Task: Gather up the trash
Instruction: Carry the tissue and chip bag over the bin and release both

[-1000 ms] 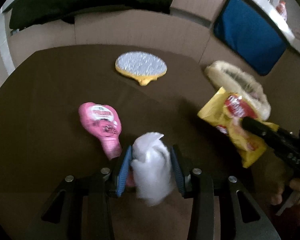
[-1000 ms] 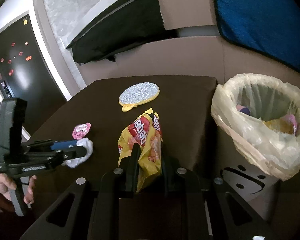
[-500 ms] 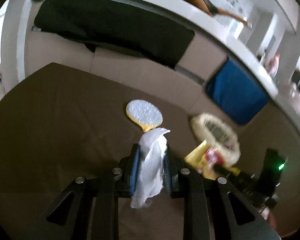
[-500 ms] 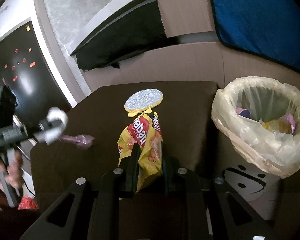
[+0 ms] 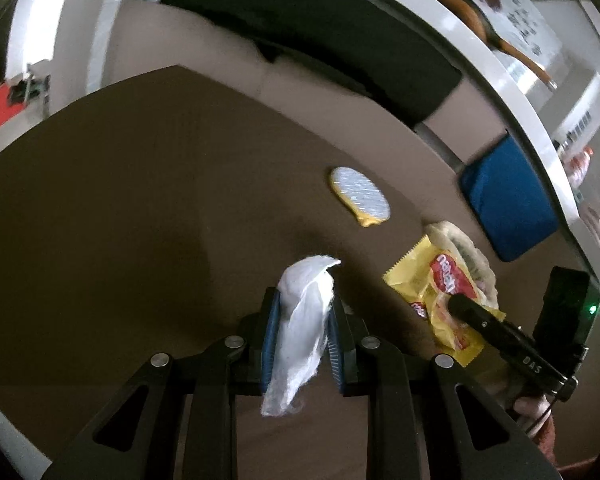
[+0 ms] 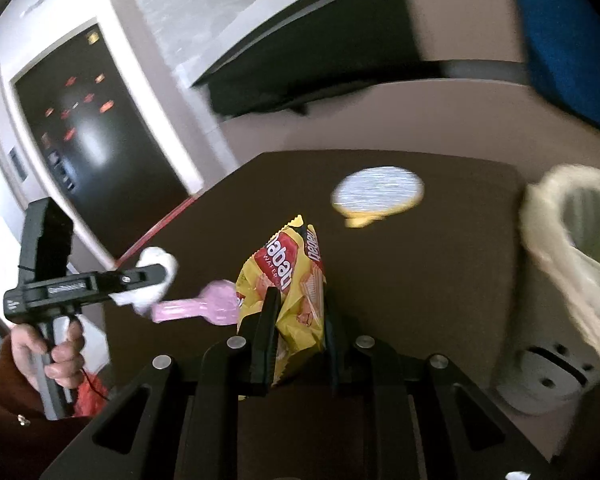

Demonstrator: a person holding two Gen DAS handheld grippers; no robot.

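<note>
Left wrist: tissue (image 5: 304, 320) now lifted

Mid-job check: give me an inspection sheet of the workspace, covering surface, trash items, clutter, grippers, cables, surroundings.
Surface: dark brown table, mostly bare.
Job's things: white tissue and yellow wafer packet both lifted in the jaws; pink bottle lying on its side on the table; lined bin at the table's right edge, trash already inside.
Clutter: yellow-rimmed brush lying flat at the far side.
Grippers: left gripper shut on the tissue; right gripper shut on the packet.
Cables: a thin cord below the person's left hand.
Surroundings: beige sofa, blue cushion, black cushion.
</note>
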